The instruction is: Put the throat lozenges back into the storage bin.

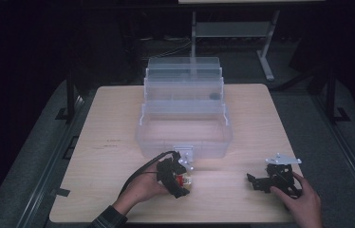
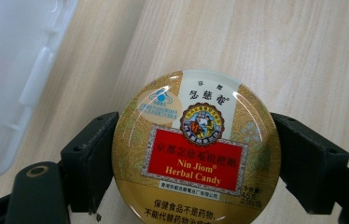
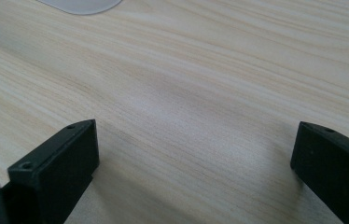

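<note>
The left gripper (image 1: 179,179) holds a round candy tin (image 2: 196,149) between its 2 fingers (image 2: 88,165), pinched at the tin's opposite edges just above the wooden surface (image 1: 114,142), close to the front wall of the clear tiered box (image 1: 185,137). The right gripper (image 1: 266,183) rests low over bare surface well to the right, its fingers (image 3: 56,163) spread wide with nothing between them.

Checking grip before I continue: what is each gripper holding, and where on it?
Left gripper clamps the round candy tin across its opposite side edges. Right gripper is open, holding nothing.
</note>
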`<control>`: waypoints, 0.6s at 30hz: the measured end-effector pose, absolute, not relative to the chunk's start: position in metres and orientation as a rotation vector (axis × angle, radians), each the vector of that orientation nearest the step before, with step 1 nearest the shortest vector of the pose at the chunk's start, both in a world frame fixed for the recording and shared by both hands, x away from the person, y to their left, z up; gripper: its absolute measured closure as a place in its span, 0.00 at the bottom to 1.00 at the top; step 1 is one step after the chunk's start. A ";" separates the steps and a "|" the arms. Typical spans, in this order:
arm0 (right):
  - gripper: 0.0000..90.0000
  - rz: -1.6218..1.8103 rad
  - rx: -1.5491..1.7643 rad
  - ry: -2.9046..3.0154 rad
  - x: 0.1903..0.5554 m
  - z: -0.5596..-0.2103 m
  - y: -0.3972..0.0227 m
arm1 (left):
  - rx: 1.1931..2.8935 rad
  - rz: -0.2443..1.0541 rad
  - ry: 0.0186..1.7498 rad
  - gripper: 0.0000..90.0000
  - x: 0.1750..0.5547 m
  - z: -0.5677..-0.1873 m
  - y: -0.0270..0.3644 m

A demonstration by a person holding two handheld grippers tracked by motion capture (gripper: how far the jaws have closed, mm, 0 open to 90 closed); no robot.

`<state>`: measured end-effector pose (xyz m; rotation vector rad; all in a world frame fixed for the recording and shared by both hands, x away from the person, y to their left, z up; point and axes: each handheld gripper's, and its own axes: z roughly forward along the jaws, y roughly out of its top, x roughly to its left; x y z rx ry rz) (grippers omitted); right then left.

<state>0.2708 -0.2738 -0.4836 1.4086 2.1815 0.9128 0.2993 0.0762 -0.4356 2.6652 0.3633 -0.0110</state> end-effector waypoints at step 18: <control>0.01 0.912 1.409 2.182 0.271 -0.484 -0.274 | 2.661 -0.014 0.354 0.22 0.300 -0.417 0.082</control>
